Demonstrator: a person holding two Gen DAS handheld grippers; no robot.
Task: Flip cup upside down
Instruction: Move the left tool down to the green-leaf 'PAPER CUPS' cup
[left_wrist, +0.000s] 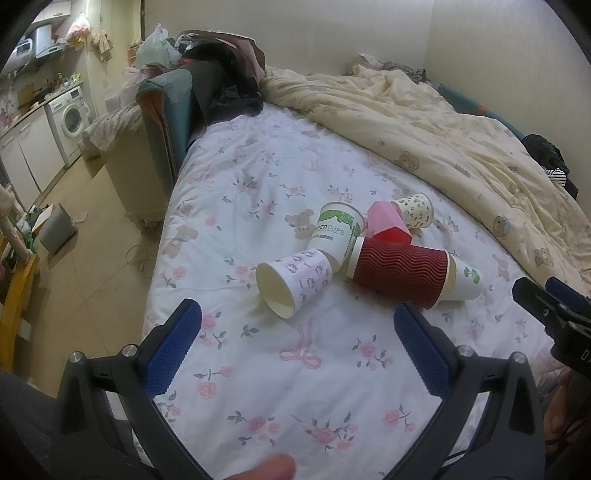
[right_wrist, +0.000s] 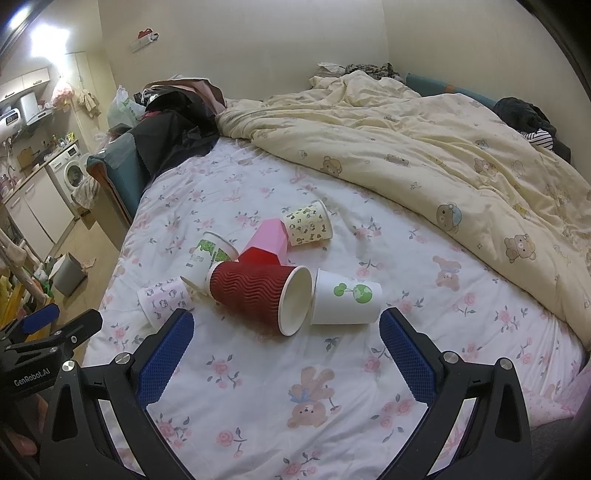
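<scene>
Several paper cups lie on their sides in a cluster on the floral bed sheet (left_wrist: 258, 177). A dark red ribbed cup (left_wrist: 400, 271) (right_wrist: 255, 291) lies in the middle. A white cup with pink print (left_wrist: 295, 280) (right_wrist: 164, 299) lies at the left, its mouth toward my left gripper. A white cup with a green globe (right_wrist: 347, 297) (left_wrist: 465, 280) lies at the right. A white and green cup (left_wrist: 334, 232) (right_wrist: 208, 260), a pink faceted cup (left_wrist: 384, 218) (right_wrist: 267, 238) and a leopard-print cup (left_wrist: 415, 210) (right_wrist: 308, 221) lie behind. My left gripper (left_wrist: 297, 317) is open and empty, short of the pink-print cup. My right gripper (right_wrist: 286, 326) is open and empty, just short of the red cup.
A rumpled cream duvet (right_wrist: 424, 147) covers the bed's far right side. Dark clothes and bags (left_wrist: 221, 70) pile on the headboard end at the far left. The bed's left edge drops to a tiled floor with a grey bin (left_wrist: 57, 229). The right gripper shows in the left wrist view (left_wrist: 554, 314).
</scene>
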